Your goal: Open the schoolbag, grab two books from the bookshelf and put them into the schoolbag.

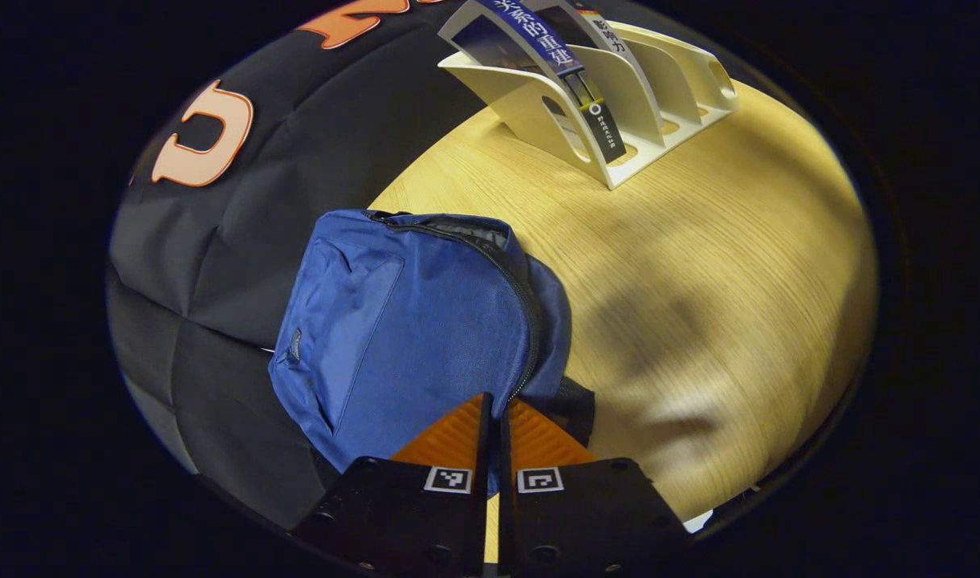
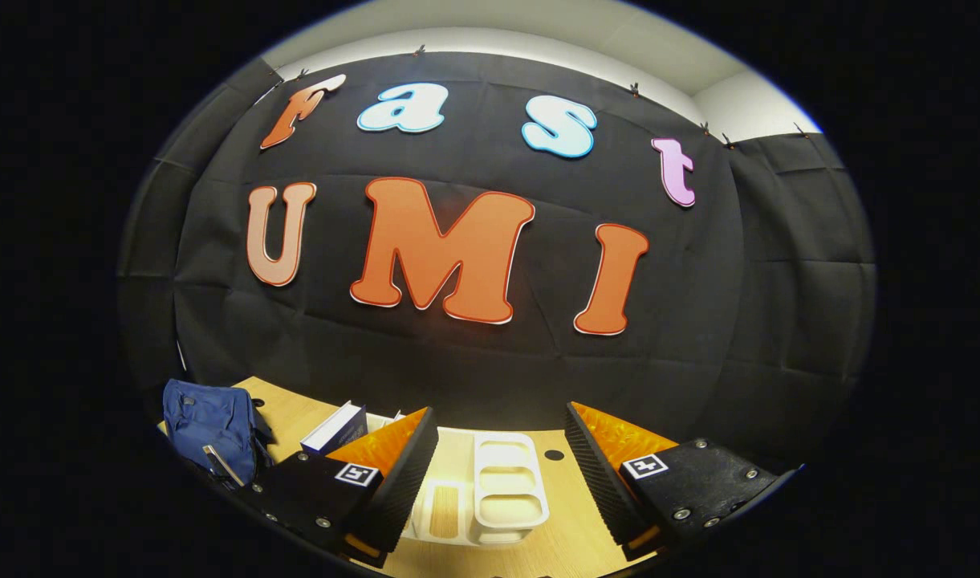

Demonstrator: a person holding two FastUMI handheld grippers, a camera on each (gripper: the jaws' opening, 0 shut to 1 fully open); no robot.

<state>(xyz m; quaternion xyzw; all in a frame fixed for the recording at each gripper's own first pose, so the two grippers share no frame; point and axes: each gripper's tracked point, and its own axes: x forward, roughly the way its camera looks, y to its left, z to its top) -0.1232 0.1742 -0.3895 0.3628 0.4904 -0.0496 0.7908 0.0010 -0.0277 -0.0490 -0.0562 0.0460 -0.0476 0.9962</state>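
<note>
- left claw (image 1: 495, 409) is pinched almost completely together, just a sliver of gap, tips right at the lower end of the schoolbag (image 1: 413, 321) zipper (image 1: 528, 321). Might have the zip pull in there but I honestly can't tell, the tips cover it
- the bag lies flat at the bench (image 1: 722, 305) edge near the cloth wall, zip looks parted a bit up at the top and otherwise closed, so I'd say the opening step is not done
- risk one: the bag is soft and nothing is pinning it. Drag the zipper and the whole thing probably slides or bunches up instead of unzipping, maybe right off the edge
- risk two: if the pinch is only on fabric, it'll just tug cloth and slip off
- right claw (image 2: 502, 445) is spread wide with nothing in it, hovering over the white bookshelf (image 2: 502, 482), aimed mostly at the wall. In that view a book (image 2: 335, 429) leans in the rack off to the left of the claw
- books (image 1: 538, 48) stand slanted in the slots of the rack, so grabbing one from a bad angle could tip the light rack or drag its neighbour along
- bag mouth needs to be properly wide or the book corners will snag on the zip
</note>
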